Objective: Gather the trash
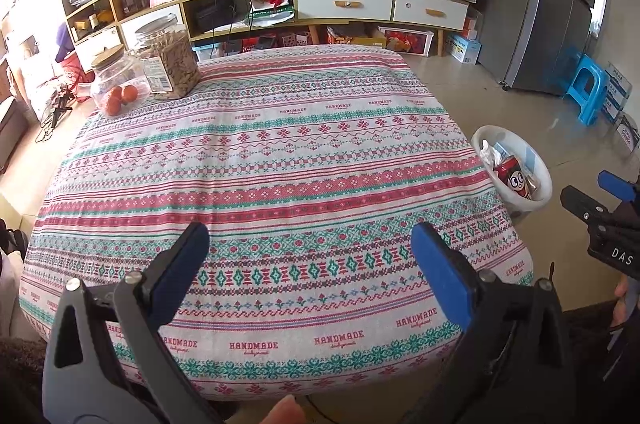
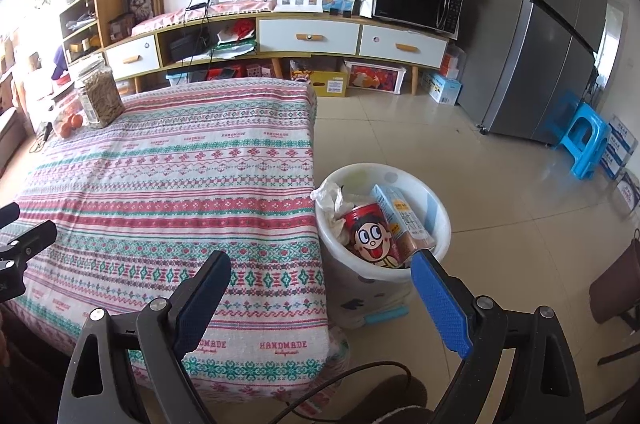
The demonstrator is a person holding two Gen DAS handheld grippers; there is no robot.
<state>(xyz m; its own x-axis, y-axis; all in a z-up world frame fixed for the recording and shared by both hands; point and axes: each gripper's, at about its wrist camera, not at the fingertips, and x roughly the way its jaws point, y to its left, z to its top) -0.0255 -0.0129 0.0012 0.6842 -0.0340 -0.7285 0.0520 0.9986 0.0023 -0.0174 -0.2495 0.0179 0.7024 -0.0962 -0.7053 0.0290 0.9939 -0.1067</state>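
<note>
white plastic bin [image 2: 438, 220] sits on the tiled floor just beside the table's right edge, already holding the trash: a red cartoon can [image 2: 370, 234], a drink carton [image 2: 400, 216] and crumpled tissue [image 2: 334, 202]. i judge all of it light; the can thin-walled and easy to dent, best taken across its middle; the carton stiff along its edges; the tissue soft. patterned tablecloth [image 1: 260, 164] shows no litter, only two jars [image 1: 168, 60] at the far corner. my right gripper [image 2: 320, 298] tilts down at the bin, jaws spread wide, holding nothing. my left gripper [image 1: 308, 266] angles over the cloth, also wide open and empty.
</note>
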